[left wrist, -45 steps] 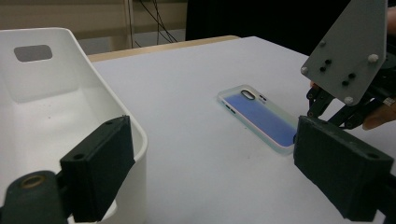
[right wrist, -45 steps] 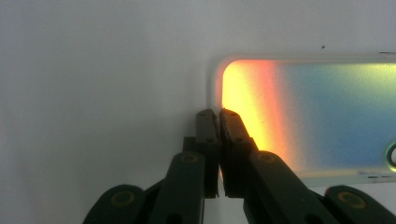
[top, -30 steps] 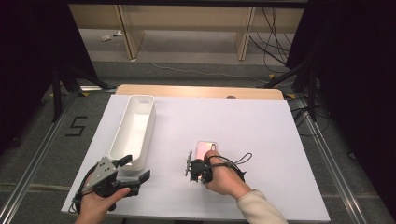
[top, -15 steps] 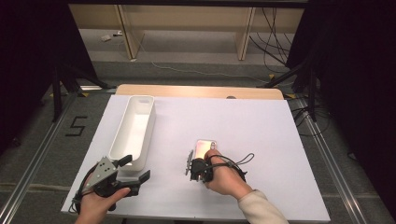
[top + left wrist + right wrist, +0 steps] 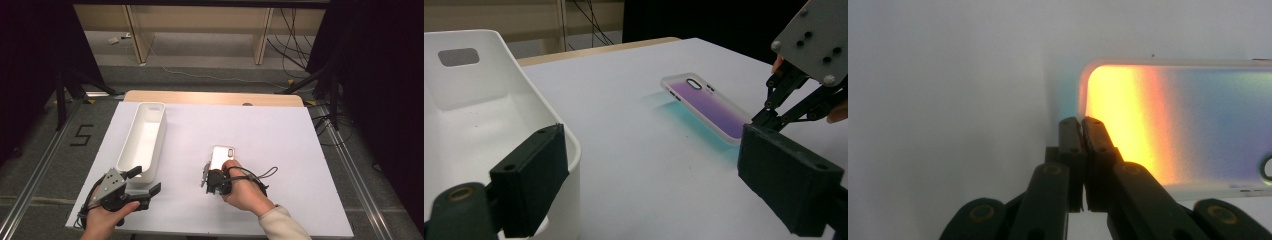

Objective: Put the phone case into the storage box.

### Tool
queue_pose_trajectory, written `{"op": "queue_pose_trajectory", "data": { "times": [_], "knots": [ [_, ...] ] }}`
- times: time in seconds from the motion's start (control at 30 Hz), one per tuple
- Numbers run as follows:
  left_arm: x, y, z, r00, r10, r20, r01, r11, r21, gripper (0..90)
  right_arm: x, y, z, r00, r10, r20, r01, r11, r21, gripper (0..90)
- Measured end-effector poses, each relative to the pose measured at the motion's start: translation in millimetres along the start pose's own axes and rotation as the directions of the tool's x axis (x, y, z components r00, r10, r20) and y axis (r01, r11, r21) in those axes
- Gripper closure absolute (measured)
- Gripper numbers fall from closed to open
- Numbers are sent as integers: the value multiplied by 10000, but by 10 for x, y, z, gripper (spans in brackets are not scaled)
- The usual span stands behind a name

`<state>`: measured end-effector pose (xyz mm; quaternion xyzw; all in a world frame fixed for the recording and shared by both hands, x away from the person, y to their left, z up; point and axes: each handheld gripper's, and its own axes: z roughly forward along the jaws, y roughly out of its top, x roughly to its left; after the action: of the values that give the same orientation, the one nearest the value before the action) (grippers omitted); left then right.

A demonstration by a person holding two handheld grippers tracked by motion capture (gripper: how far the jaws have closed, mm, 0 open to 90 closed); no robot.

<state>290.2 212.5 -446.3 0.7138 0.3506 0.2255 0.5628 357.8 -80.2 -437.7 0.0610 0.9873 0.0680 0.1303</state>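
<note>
Right gripper [image 5: 212, 172]: jaws closed on near short edge of phone case [image 5: 221, 156]; pinched rim hidden behind pads in right gripper view, far end cut off there. Case position slightly shifted from a second ago, near end tilted off the white table [image 5: 280, 135]. Long axis running away from the person, camera cutout at far end. Left gripper [image 5: 145, 181]: jaws wide apart, holding nothing, unmoved, just beside near end of white bin [image 5: 146, 135], partly cut off in left gripper view.

White-topped table [image 5: 280, 130], long white bin [image 5: 142, 137] at left, phone case [image 5: 221, 156] near centre, one end raised
</note>
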Motion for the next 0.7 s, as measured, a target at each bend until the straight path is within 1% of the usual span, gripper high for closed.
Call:
{"op": "queue_pose_trajectory", "data": {
  "times": [0.03,0.07,0.1,0.13,0.17,0.2,0.23,0.27,0.3,0.33,0.37,0.4,0.43,0.5,0.53,0.57,0.6,0.63,0.7],
  "knots": [
    [0,0,-1,10000,18,1,-18,10000,9,122,-11,-5,-1,9997,-215,99,216,9997,-100,888],
    [-3,0,-1,10000,4,13,-4,10000,9,122,2,-1,-12,9998,-110,182,112,9999,-104,888],
    [-5,-1,-2,10000,-16,14,16,10000,15,122,18,8,-30,9999,32,156,-31,10000,-91,889],
    [-5,-2,-1,10000,-36,13,36,10000,26,122,26,12,-39,9997,49,250,-48,10000,-20,888],
    [0,0,-2,10000,31,-6,-31,10000,51,122,35,16,-44,9994,50,329,-46,9999,-104,889],
    [-3,1,-6,10000,22,-55,-22,10000,97,122,34,19,-41,9991,-51,423,56,9999,-128,889],
    [2,0,-3,10000,40,-5,-40,10000,47,122,23,17,-38,9987,-255,450,264,9995,-195,889],
    [-1,-2,-3,10000,-17,13,17,10000,20,122,40,26,-50,9989,-108,446,114,9999,-126,889],
    [-3,1,-11,10000,-1,-69,1,10000,78,122,51,32,-54,9989,-17,479,22,9999,-115,888],
    [-1,1,-10,10000,1,-57,0,10000,69,122,53,33,-57,9988,-12,481,17,9999,-103,889],
    [5,-2,-3,10000,17,2,-17,10000,26,122,43,30,-54,9983,-203,540,214,9996,-200,889],
    [-1,-3,-2,10000,-50,-25,50,10000,34,122,38,30,-58,9978,-298,589,312,9992,-236,888],
    [1,0,-6,10000,24,-56,-23,10000,85,122,60,34,-70,9981,-51,611,62,9998,-183,889],
    [-1,0,-4,10000,11,-60,-11,10000,92,122,48,27,-76,9976,-244,654,260,9994,-240,889],
    [-1,0,0,10000,12,-84,-11,10000,86,122,58,28,-85,9980,-151,622,162,9997,-175,889],
    [-1,-1,0,10000,7,-79,-6,10000,93,122,71,27,-89,9977,-39,680,55,9997,-227,888],
    [-8,-3,5,9999,-83,-76,83,9999,69,122,68,25,-92,9977,-104,666,119,9997,-230,888],
    [-9,-4,7,9999,-93,-78,94,9999,81,122,61,19,-87,9970,-274,718,294,9992,-261,889],
    [-7,-5,11,10000,-65,-55,65,10000,52,122,66,16,-94,9968,-312,741,334,9990,-284,889]
  ]
}}
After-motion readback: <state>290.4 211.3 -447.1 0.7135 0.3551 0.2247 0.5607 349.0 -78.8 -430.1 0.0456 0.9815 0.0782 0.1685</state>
